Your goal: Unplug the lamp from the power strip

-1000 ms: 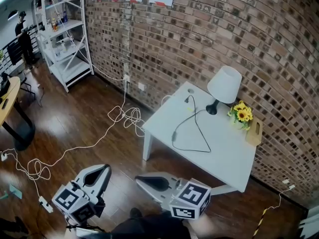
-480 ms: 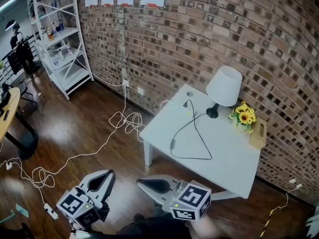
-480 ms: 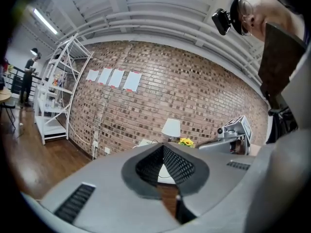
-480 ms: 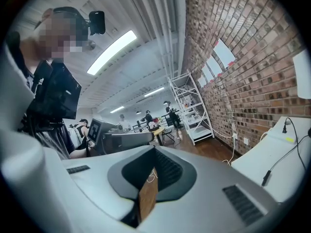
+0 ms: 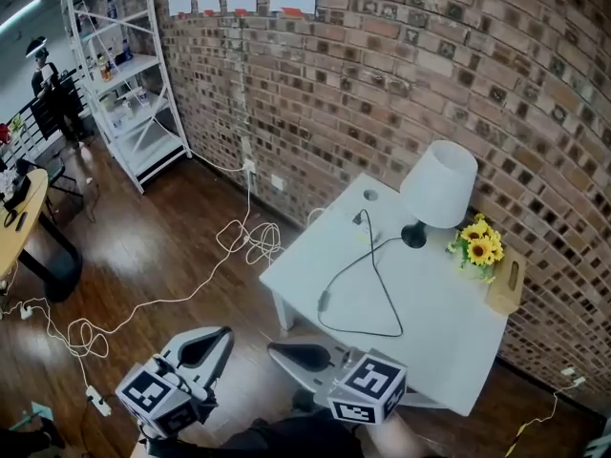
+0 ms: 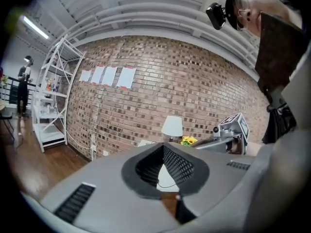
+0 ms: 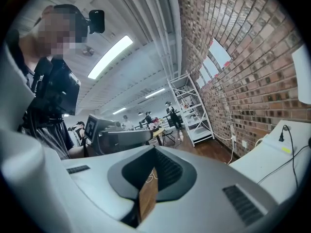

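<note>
A lamp (image 5: pixel 438 185) with a white shade and black base stands at the back of the white table (image 5: pixel 439 351). Its black cable (image 5: pixel 374 284) loops over the tabletop, with a black plug (image 5: pixel 360 219) near a round hole. Both grippers hang low in front of the table, apart from it. My left gripper (image 5: pixel 215 338) is shut with nothing in it, and so is my right gripper (image 5: pixel 278 351). In the left gripper view the left gripper (image 6: pixel 163 146) points at the lamp (image 6: pixel 172 126). The right gripper (image 7: pixel 154 150) has the table (image 7: pixel 272 157) on its right.
Sunflowers (image 5: pixel 480 245) and a wooden block (image 5: pixel 507 289) sit by the brick wall (image 5: pixel 401 74). White cords (image 5: pixel 243 241) lie tangled on the wooden floor, with a small white strip (image 5: pixel 94 398) at the left. A white shelf rack (image 5: pixel 129 84) stands at the back left.
The table and lamp have grown larger and nearer in the head view. Both grippers have come forward toward the table together, still shut.
</note>
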A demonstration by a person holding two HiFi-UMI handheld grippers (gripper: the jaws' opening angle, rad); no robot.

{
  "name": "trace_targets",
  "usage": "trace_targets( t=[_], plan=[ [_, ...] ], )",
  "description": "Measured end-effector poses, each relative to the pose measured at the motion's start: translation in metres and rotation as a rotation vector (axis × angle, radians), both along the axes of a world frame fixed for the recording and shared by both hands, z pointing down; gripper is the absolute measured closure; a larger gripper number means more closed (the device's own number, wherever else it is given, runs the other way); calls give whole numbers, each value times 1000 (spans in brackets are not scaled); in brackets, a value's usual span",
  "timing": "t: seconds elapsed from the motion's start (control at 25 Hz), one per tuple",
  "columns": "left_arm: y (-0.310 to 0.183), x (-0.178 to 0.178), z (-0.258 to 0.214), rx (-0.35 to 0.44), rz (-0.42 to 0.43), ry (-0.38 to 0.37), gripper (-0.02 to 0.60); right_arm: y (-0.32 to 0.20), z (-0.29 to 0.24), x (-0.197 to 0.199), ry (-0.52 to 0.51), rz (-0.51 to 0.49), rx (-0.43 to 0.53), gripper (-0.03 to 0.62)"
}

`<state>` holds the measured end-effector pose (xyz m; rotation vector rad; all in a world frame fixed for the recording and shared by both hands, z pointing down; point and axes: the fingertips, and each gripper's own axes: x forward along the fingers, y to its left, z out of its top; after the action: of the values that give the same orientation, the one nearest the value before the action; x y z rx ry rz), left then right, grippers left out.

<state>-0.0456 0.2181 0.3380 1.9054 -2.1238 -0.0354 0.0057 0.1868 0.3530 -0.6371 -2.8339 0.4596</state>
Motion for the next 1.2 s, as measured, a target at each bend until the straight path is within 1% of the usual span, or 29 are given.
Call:
trace_targets(
  t=[0.16,0.24,0.4,0.48,0.6,0.72,0.96,1.08,1.2],
  plan=[
    [-20,-6,2,-17,-22,9,571,-19,0,-1,-7,-21,-8,602],
    [-33,-5,3,-27,-19,3,571,-30,2,0,-1,-25,-8,602],
    [-55,0,-2,-39,-6,-20,571,-51,-1,1,-24,-35,-60,602],
    [-63,0,-5,-46,-4,-33,571,-59,-3,0,-30,-44,-70,602],
    [-70,-1,-5,-62,3,-55,571,-66,-3,-3,-36,-48,-57,602],
    [-76,-6,-7,-68,1,-69,571,-68,-2,-9,-36,-54,-68,602],
    [-82,-17,-12,-44,25,-69,571,-60,-4,-22,-40,-75,-32,602],
    [-88,-27,-9,-34,45,-58,571,-59,-3,-28,-26,-79,-6,602],
    [-98,-37,-4,-38,85,-46,571,-68,2,-34,-3,-40,6,602]
  ],
)
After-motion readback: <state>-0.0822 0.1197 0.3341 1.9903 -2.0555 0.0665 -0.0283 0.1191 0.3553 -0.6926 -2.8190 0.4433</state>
